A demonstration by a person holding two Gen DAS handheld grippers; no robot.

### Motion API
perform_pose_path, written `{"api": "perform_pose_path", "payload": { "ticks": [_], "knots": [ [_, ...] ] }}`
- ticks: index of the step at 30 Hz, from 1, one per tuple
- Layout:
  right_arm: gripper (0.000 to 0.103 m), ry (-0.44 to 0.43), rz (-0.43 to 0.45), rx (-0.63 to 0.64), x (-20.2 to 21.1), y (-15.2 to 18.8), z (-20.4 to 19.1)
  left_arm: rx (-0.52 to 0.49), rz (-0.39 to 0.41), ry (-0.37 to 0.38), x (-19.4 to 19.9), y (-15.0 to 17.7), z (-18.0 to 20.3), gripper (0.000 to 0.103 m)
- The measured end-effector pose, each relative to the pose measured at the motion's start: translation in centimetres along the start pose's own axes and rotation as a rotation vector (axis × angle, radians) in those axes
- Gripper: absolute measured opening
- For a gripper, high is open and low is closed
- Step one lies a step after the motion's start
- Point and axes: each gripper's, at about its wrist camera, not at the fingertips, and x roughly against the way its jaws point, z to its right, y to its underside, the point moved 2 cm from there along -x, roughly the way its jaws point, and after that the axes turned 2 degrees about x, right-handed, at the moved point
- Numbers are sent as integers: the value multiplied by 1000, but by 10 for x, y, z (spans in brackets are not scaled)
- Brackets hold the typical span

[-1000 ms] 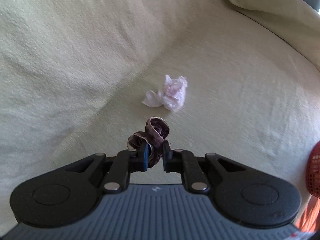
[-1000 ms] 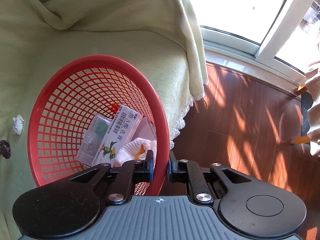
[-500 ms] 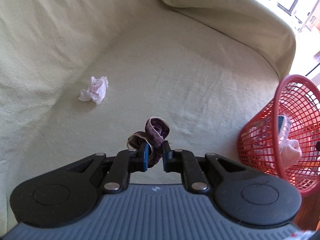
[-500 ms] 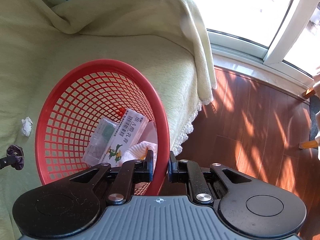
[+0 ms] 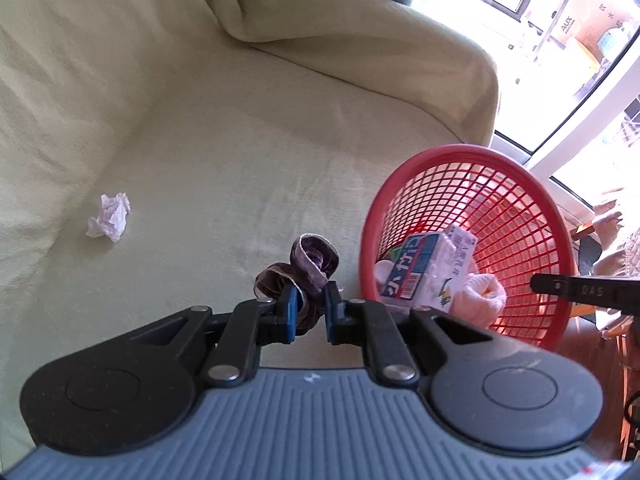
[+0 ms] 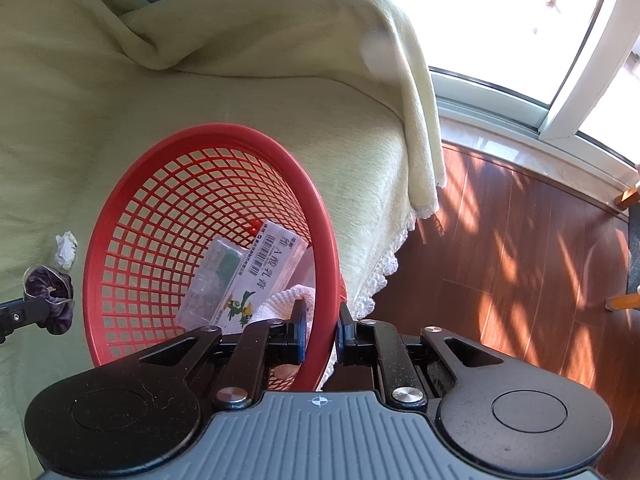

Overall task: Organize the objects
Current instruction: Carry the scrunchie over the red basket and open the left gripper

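Scrunchie (image 5: 308, 268): dark purple velvet hair tie, bunched in loops; it sat directly between the tips of the left claw (image 5: 310, 312), most of its bulk sticking out beyond them, held clear above the sofa cover.
Scrunchie, other view: it showed at the far left edge of the right wrist picture (image 6: 50, 298), just beside the outer wall of the basket, outside the rim.
Left claw: nearly pressed together, pinching the scrunchie between its blue-lined pads.
Basket (image 5: 532, 200): red plastic mesh, round, tilted, standing on the edge of the sofa seat; it lay to the right of the left claw and just beyond it.
Right claw (image 6: 322, 334): almost closed, pinching the near rim of the basket (image 6: 326, 240), one finger inside the wall and one outside.
Right claw, seen from the left: one black finger reached in from the right edge to the basket rim (image 5: 560, 286).
Basket contents: a white carton with printed characters, a barcode and a green bird figure (image 6: 264, 276); a clear plastic case (image 6: 212, 280) beside it; a white knitted cloth (image 6: 284, 304) beneath them near the right claw.
Crumpled tissue (image 5: 109, 222): white, lying loose on the seat, well apart from the left claw, to its left.
Sofa cover (image 5: 240, 140): pale green cloth draped over seat, back and arm.
Floor (image 6: 520, 260): reddish wooden boards beside the sofa, patched with sunlight.
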Motion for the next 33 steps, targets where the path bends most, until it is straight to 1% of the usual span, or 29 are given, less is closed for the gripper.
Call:
{"api": "perform_pose_path", "payload": {
  "ticks": [4, 11, 20, 25, 26, 28, 31, 32, 33],
  "knots": [
    [10, -7, 7, 3, 0, 0, -2, -29, 11, 44, 8, -1, 24, 11],
    [10, -13, 12, 4, 1, 2, -2, -67, -14, 81, -6, 0, 53, 11],
    [10, -12, 11, -4, 0, 4, -1, -95, -57, 95, -27, 2, 69, 11],
    [10, -12, 11, -5, 1, 4, -1, -94, -60, 105, -32, 0, 72, 11],
    [10, -13, 11, -5, 1, 4, -1, -92, -60, 110, -32, 0, 73, 12],
    [10, -12, 12, -5, 1, 4, -1, -81, -57, 129, -31, -1, 71, 18],
    [10, -12, 12, -4, 1, 5, -1, -92, -38, 119, -28, -1, 71, 29],
    [10, -12, 12, -4, 1, 5, -1, -91, -35, 117, -27, -1, 70, 35],
    [10, -10, 13, -4, 1, 5, -1, -84, -32, 121, -25, -1, 68, 37]
  ]
}}
